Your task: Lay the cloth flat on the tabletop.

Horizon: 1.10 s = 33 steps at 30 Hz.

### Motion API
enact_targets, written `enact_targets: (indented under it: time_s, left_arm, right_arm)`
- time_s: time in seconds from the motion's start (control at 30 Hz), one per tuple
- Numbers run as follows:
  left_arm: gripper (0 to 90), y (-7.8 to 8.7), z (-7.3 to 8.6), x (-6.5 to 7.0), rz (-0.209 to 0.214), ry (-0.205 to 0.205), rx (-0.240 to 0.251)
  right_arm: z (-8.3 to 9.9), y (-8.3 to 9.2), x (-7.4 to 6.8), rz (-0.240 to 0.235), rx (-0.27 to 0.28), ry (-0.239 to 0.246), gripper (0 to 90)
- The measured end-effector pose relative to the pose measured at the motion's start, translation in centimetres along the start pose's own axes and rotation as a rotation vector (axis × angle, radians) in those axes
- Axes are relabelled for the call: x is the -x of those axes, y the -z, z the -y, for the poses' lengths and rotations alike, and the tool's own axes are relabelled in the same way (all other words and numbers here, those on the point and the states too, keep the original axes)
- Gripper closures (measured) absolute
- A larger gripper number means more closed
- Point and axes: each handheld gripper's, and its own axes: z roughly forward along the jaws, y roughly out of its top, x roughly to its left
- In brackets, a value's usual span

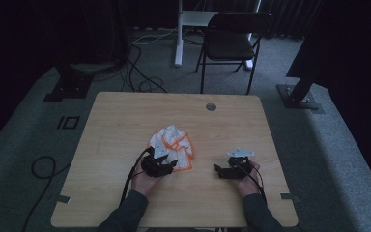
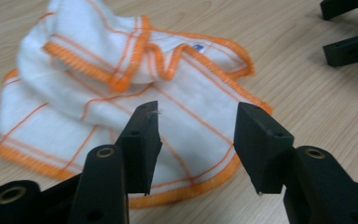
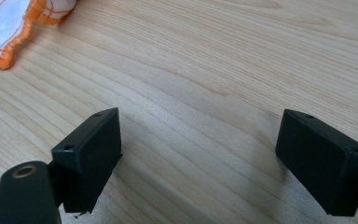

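A crumpled white cloth with orange stitched edges (image 1: 175, 143) lies near the middle of the wooden table (image 1: 125, 116). My left gripper (image 1: 168, 167) sits at the cloth's near edge, jaws open above the fabric (image 2: 121, 93) with nothing between them (image 2: 198, 140). My right gripper (image 1: 218, 169) rests on bare wood to the right of the cloth, jaws wide open (image 3: 198, 154); a corner of the cloth (image 3: 4, 28) shows at the upper left of the right gripper view. The right gripper's jaws (image 2: 347, 32) appear at the top right of the left gripper view.
A round grommet (image 1: 211, 107) sits near the table's far edge. A black folding chair (image 1: 232, 41) and a white desk leg (image 1: 178, 34) stand beyond the table. Cables (image 1: 145, 82) lie on the carpet, and black stand bases (image 1: 299, 99) flank the table.
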Motion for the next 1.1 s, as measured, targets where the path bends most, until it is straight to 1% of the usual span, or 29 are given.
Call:
enact_targets:
  time_s: [0.03, 0.13, 0.17, 0.2, 0.23, 0.27, 0.3, 0.53, 0.67, 0.73, 0.83, 1.0, 1.1]
  left_arm:
    - [53.9, -0.4, -0.1, 0.4, 0.009, 0.001, -0.001]
    - [54.3, -0.9, -0.2, 0.7, 0.017, -0.003, -0.006]
    - [54.3, -1.4, -0.3, 1.1, 0.026, -0.010, -0.015]
    - [54.3, -1.4, -0.3, 1.1, 0.026, -0.010, -0.015]
    - [54.1, -1.9, -0.3, 1.4, 0.035, -0.006, -0.019]
    - [54.0, -1.9, -0.3, 1.4, 0.035, -0.006, -0.019]
    - [53.9, -2.3, -0.2, 1.6, 0.040, -0.012, -0.030]
    - [53.5, -3.3, -0.2, 2.0, 0.056, -0.007, -0.045]
    - [53.8, -3.9, -0.1, 2.4, 0.062, -0.014, -0.062]
    - [54.9, -4.2, 0.1, 2.5, 0.061, -0.024, -0.078]
    - [56.2, -4.2, 0.2, 2.5, 0.055, -0.024, -0.073]
    - [64.4, -3.9, 0.3, 2.4, 0.038, -0.043, -0.082]
    - [69.7, -3.6, 0.6, 2.2, 0.038, -0.047, -0.085]
  right_arm:
    - [0.0, 0.0, 0.0, 0.000, 0.000, 0.000, 14.0]
    - [0.0, 0.0, 0.0, 0.000, 0.000, 0.001, 14.1]
    - [0.0, 0.0, 0.0, 0.000, 0.000, 0.001, 14.1]
    - [0.0, 0.0, 0.0, 0.000, 0.000, 0.001, 14.1]
    - [0.0, 0.0, 0.0, 0.000, 0.000, 0.001, 14.1]
    - [0.0, 0.0, 0.0, 0.000, 0.000, 0.001, 14.1]
    - [0.0, 0.0, 0.0, 0.001, 0.001, 0.001, 14.6]
    - [0.0, 0.0, 0.0, 0.001, 0.002, 0.000, 14.7]
    - [0.0, 0.0, 0.0, 0.001, 0.002, -0.001, 14.7]
    - [0.0, 0.0, 0.0, 0.001, 0.002, 0.000, 14.7]
    - [0.0, 0.0, 0.0, 0.001, 0.002, 0.000, 14.7]
    - [0.0, 0.0, 0.0, 0.001, 0.002, 0.000, 14.8]
    - [0.0, 0.0, 0.0, 0.002, 0.002, 0.000, 14.8]
